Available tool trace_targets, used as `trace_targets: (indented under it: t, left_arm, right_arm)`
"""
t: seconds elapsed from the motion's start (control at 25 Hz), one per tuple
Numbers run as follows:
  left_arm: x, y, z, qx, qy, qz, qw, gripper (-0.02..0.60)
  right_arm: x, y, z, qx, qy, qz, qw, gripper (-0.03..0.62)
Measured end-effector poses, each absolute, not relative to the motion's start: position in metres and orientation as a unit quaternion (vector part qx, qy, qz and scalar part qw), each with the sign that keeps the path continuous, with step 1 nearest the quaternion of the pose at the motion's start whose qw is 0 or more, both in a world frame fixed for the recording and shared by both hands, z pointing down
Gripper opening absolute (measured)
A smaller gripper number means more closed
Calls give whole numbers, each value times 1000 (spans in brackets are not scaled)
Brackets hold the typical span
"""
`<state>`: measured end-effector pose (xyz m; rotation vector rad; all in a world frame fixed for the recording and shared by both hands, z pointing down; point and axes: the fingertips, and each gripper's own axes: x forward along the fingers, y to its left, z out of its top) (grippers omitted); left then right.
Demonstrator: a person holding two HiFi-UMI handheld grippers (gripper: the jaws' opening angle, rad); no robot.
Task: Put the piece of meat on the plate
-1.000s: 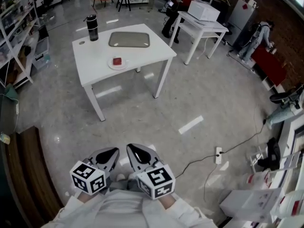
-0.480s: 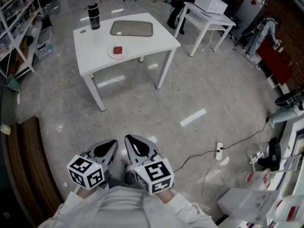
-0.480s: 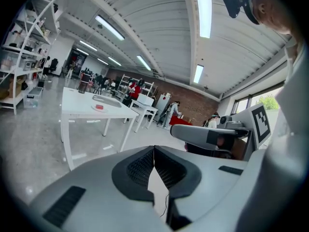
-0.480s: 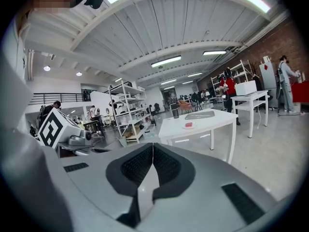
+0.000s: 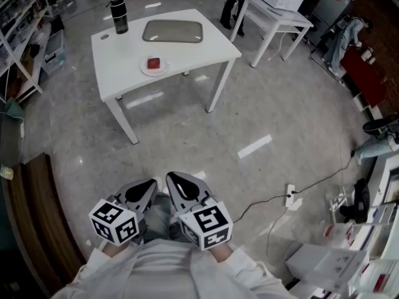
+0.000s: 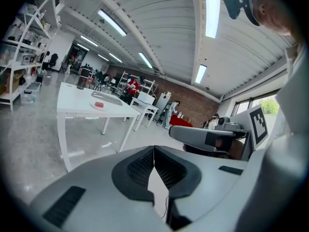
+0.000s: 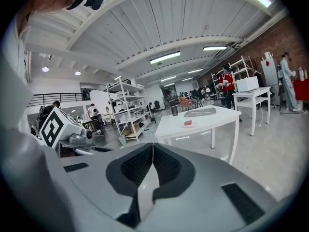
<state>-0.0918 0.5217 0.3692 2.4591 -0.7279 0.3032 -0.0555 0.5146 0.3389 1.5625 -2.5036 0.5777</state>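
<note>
Left tool (image 6: 154, 153): jaws together, nothing between. Right tool (image 7: 152, 151): same, together and empty. Both are held low by the person's body, side by side.

Floor ahead is bare; a cable (image 5: 262, 205) trails off to the right.

Bench (image 5: 118, 73) is well apart from both tools. Meat (image 5: 154, 61) sits on the plate (image 5: 163, 71), mid-bench. Tray (image 5: 173, 31) is behind it, flask (image 5: 118, 15) at the far left corner.

Placement looks done to me. Risks if anyone goes back in:
- Closed tools reaching in would shove the meat off or skid the plate.
- Drifting right on approach could snag the cable.
- Knocking the bench could tip the flask.
</note>
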Motion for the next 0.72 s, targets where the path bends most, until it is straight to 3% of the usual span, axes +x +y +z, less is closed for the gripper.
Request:
trace_targets:
  t: [0.72]
  left_arm:
    - [-105,295,343,931,-229,107,263,9]
  right_arm:
    - [-54,295,329,575,-792,194,61,15]
